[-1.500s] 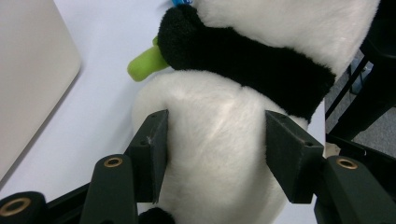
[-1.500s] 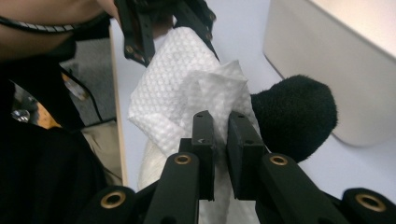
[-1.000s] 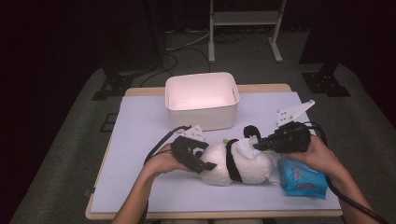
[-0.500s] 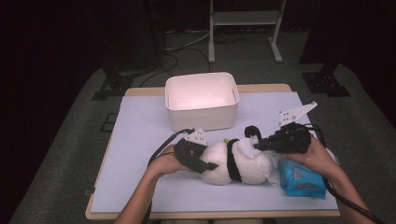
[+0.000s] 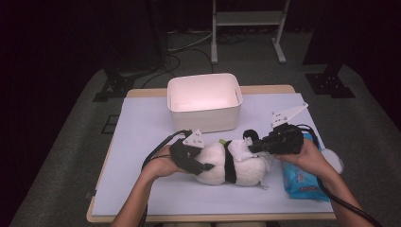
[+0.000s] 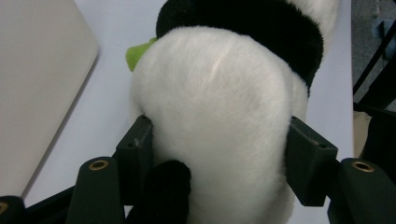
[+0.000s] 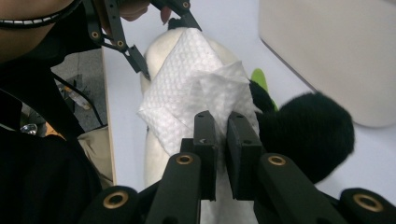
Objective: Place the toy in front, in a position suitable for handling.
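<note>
Panda plush (image 5: pixel 231 165) lies on its side on the white table mat (image 5: pixel 142 127), at about six o'clock from the cream bin (image 5: pixel 204 100), between the two hands. Its long axis runs from nine to three o'clock across the high view, rump toward nine, head and black ear toward three. The left gripper (image 5: pixel 198 165) has just been closing, and its pads (image 6: pixel 135 149) now press into the white rump from both sides, steadying the toy. The right gripper (image 7: pixel 223 135) has its jaws pinched together on a white wipe (image 7: pixel 196 88), laid against the panda near the head. This looks like the wiping step: one hand holds, the other cleans. Next, I judge, the wipe should be drawn along the fur while the left grip stays firm. A blue wipes pack (image 5: pixel 300 177) lies at three o'clock from the toy.
</note>
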Motion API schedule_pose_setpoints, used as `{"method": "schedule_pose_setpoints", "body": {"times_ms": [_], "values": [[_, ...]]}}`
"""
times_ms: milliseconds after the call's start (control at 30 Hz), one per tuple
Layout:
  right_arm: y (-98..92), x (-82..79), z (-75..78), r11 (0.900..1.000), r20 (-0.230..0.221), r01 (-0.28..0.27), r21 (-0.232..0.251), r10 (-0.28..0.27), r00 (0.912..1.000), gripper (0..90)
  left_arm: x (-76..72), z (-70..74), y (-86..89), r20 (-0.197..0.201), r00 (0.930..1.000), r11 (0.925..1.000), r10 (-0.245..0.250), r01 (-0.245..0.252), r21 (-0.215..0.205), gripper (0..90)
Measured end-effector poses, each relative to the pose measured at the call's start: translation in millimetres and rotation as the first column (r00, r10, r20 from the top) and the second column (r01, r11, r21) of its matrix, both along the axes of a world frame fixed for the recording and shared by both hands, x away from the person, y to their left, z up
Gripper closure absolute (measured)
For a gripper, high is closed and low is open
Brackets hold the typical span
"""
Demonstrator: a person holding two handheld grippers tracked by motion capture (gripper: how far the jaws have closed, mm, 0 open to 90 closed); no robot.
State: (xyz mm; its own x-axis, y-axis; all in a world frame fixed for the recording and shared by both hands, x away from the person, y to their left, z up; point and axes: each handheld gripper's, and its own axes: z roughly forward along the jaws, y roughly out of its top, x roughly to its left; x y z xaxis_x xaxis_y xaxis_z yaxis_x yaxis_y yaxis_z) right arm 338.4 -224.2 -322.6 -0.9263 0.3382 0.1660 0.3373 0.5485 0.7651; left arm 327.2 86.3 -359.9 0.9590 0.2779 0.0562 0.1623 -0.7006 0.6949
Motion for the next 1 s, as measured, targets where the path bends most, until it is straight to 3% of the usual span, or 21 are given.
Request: {"method": "schedule_pose_setpoints", "body": {"times_ms": [400, 600, 867, 1000], "values": [[-4.2, 5.6, -7.2, 0.998, -0.018, 0.028, -0.064, -0.030, 0.9994, 82.1, -2.6, 0.6, 19.4, 0.011, 0.9993, 0.9993, 0.035, -0.035, -0.012, 36.8], [11.1, 3.2, 1.1, 0.999, 0.002, -0.007, -0.043, 0.007, 1.0000, 82.0, -5.6, 3.0, 15.1, 0.022, 0.9992, 0.9993, 0.035, -0.035, -0.011, 36.7], [43.1, 3.8, 5.6, 0.994, 0.018, -0.069, -0.081, 0.071, 0.9973, 81.7, -8.5, 5.9, 11.6, 0.029, 0.9992, 0.9996, 0.026, -0.026, -0.008, 36.7], [41.7, 4.4, 4.3, 0.994, 0.014, -0.070, -0.081, 0.072, 0.9973, 82.0, -7.8, 2.0, 16.0, 0.013, 0.9997, 0.9992, 0.023, -0.023, -0.032, 36.7]]}}
